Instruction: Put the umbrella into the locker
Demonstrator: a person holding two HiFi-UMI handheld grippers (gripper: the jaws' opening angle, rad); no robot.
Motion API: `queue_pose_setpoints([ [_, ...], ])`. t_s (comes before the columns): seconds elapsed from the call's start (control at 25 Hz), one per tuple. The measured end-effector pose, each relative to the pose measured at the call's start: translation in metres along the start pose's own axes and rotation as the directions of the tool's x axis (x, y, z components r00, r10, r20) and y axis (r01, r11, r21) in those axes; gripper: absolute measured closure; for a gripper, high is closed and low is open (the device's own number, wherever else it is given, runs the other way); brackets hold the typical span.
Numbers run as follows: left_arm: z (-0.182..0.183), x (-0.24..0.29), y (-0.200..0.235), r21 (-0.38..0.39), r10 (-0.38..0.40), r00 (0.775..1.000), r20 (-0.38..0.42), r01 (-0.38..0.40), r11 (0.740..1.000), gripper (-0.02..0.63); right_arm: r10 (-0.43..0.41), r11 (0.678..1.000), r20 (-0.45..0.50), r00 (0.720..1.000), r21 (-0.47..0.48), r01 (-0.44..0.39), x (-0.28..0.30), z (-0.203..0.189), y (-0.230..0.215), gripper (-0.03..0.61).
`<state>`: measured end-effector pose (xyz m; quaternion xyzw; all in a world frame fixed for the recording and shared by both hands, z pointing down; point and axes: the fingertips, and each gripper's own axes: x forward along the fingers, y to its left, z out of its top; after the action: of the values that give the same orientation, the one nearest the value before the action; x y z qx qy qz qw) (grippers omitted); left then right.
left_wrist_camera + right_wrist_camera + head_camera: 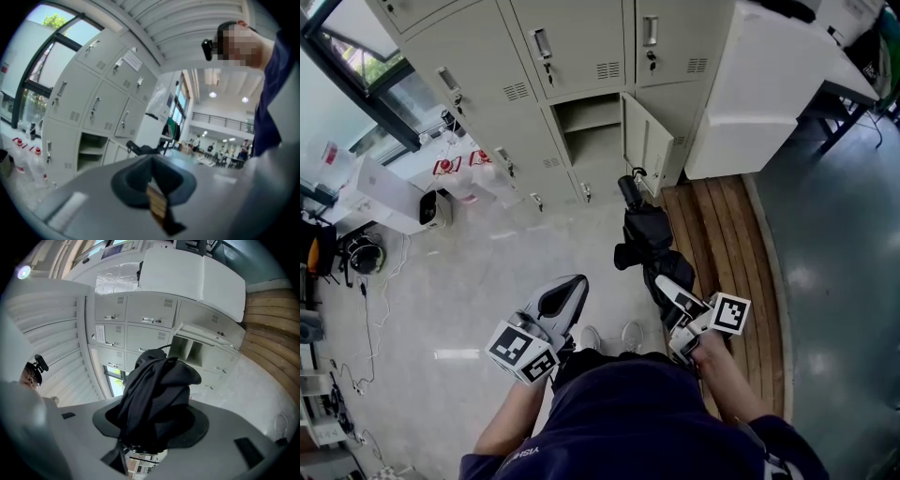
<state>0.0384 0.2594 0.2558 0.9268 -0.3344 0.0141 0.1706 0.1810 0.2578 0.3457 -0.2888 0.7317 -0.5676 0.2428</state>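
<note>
The right hand-held gripper (667,286) is clamped on the folded black umbrella (645,232), which is held over the floor and aimed at the open locker (591,124), not yet inside. The left hand-held gripper (574,286) has its jaws together, empty. To me, the placing remains.

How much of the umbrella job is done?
Done: one locker already has its door open. In hand: the right hand-held gripper grips the folded black umbrella, which is out over the floor, not inside. Left to do: carry it to that locker, put it in and let go. The left hand-held gripper holds nothing.
</note>
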Motion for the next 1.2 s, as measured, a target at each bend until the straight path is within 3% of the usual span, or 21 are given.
queue_pose_setpoints([
  [0.56, -0.014, 0.017, 0.013, -0.037, 0.040, 0.999, -0.014, -0.040, 0.999, 0.611, -0.037, 0.999, -0.060, 0.997, -0.015, 0.037, 0.014, 0.011, -0.020, 0.356],
  [0.88, -0.009, 0.035, 0.057, -0.072, 0.051, 0.999, -0.001, -0.051, 0.996, 0.611, -0.083, 0.996, -0.095, 0.992, -0.028, 0.081, 0.053, 0.026, -0.036, 0.356],
  [1.2, -0.006, 0.065, 0.129, -0.112, 0.016, 0.999, -0.040, -0.020, 0.994, 0.611, -0.178, 0.984, -0.090, 0.980, -0.040, 0.175, 0.115, 0.049, -0.077, 0.356],
])
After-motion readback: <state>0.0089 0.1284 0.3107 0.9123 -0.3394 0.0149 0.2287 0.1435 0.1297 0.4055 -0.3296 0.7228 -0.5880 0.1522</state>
